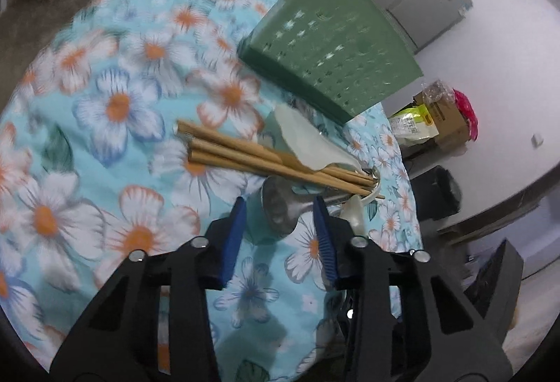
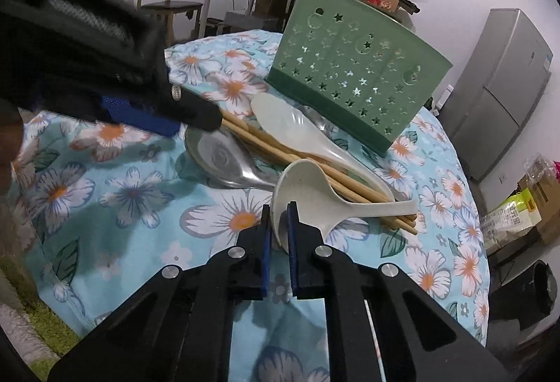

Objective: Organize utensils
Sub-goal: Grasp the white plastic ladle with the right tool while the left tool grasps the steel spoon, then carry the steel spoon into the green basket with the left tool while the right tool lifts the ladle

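Note:
A pile of utensils lies on the flowered tablecloth [image 1: 115, 109] in front of a green utensil holder [image 1: 332, 46] [image 2: 353, 67] with star-shaped holes. The pile holds wooden chopsticks [image 1: 262, 158] [image 2: 353, 188], a translucent white scoop [image 1: 304, 140] [image 2: 290, 123], a metal spoon [image 1: 280, 210] [image 2: 224, 161] and a white spoon [image 1: 357, 210] [image 2: 315, 193]. My left gripper [image 1: 279, 202] stands open, its blue pads on either side of the metal spoon's bowl without pressing it. My right gripper [image 2: 279, 209] is shut on the rim of the white spoon's bowl, which is tipped up on edge.
The round table's edge curves close behind the holder and the pile. Beyond it stand a grey fridge [image 2: 507, 84], a cardboard box [image 2: 539, 207] with bags, and a black bin [image 1: 437, 193]. A wooden chair [image 2: 168, 4] and a desk stand at the far wall.

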Available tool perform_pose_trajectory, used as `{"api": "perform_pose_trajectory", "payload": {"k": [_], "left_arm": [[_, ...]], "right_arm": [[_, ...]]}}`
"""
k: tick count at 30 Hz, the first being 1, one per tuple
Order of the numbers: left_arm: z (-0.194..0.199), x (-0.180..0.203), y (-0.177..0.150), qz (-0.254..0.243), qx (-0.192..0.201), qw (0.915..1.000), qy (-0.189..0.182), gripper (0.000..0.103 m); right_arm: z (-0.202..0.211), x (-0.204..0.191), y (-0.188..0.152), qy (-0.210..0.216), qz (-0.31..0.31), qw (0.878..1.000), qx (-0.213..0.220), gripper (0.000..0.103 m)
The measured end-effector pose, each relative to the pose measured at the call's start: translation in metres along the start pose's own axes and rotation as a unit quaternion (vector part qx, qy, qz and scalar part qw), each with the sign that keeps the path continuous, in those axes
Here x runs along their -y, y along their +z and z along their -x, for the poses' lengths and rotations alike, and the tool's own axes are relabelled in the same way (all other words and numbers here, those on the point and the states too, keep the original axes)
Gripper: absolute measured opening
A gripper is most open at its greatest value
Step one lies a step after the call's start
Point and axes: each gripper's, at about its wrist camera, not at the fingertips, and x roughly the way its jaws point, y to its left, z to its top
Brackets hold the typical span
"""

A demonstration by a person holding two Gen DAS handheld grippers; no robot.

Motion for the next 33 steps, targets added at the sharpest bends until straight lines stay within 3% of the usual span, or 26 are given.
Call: {"api": "perform_pose_trajectory", "payload": {"k": [4, 11, 15, 24, 33], "left_arm": [[-0.017, -0.01, 0.0, 0.031, -0.031, 0.999, 0.004, 0.027], [-0.024, -0.018, 0.0, 0.046, -0.025, 0.9985, 0.016, 0.012], [-0.018, -0.01, 0.0, 0.027, -0.015, 0.9991, 0.029, 0.005], [0.007, 0.012, -0.005, -0.022, 0.021, 0.9977, 0.06, 0.002], [0.043, 0.04, -0.013, -0.085, 0.076, 0.9898, 0.086, 0.001]], "right_arm": [[0.002, 0.004, 0.0, 0.004, -0.009, 1.0, 0.004, 0.008], [0.005, 0.008, -0.001, 0.006, -0.022, 1.0, 0.009, 0.008], [0.013, 0.011, -0.002, 0.001, -0.029, 0.999, 0.018, 0.006], [0.037, 0.031, 0.003, 0.013, -0.074, 0.996, 0.043, 0.005], [0.068, 0.053, 0.014, 0.033, -0.124, 0.989, 0.075, 0.005]]}}
